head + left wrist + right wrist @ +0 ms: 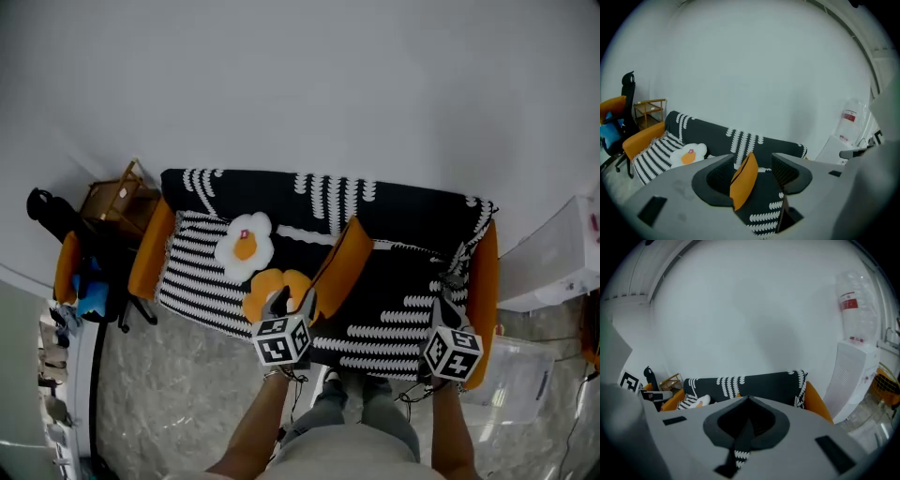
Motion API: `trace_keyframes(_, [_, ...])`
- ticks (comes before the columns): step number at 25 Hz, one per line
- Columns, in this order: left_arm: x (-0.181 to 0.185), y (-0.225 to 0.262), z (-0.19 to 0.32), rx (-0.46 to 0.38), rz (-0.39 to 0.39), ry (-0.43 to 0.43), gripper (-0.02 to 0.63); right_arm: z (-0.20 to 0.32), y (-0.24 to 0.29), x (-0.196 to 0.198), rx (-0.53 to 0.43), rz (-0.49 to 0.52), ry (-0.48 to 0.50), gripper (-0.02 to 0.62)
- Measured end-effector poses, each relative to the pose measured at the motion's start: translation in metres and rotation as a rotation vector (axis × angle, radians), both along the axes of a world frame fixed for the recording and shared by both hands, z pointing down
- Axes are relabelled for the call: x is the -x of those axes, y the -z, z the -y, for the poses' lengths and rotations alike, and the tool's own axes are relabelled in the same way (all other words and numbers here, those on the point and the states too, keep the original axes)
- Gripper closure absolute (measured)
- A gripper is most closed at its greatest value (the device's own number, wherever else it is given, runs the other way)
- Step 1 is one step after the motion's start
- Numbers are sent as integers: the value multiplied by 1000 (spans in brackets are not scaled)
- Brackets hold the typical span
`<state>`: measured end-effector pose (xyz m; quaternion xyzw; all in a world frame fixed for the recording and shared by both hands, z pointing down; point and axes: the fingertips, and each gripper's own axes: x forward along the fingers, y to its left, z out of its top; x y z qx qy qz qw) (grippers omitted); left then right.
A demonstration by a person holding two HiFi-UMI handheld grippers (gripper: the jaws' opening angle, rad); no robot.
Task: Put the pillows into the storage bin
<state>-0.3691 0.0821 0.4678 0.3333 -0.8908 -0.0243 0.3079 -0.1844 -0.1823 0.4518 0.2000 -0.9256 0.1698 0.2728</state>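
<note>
Head view: we have the black-and-white pillow (384, 291) stood on edge at the front edge of the sofa (403, 211) seat, left gripper (292, 302) and right gripper (446, 307) on its near corners, and we judge it could snag the sofa's right arm on the way to the clear bin (525, 375) beyond. Left gripper view: jaws fairly wide, clamped across the pillow's thick orange side. Right gripper view: jaws nearly together, pinching only a thin fold of cover, which could slip free.

Bright, even, soft light with faint shadows; both gripper views bend and darken at rounded edges.
</note>
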Motion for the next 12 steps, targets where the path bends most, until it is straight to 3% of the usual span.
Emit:
trace_keyframes(6, [9, -45, -12, 35, -56, 86, 359, 6, -28, 34, 4, -61, 109, 594])
trace_keyframes(12, [21, -119, -19, 68, -127, 63, 357, -5, -85, 57, 16, -134, 160, 594])
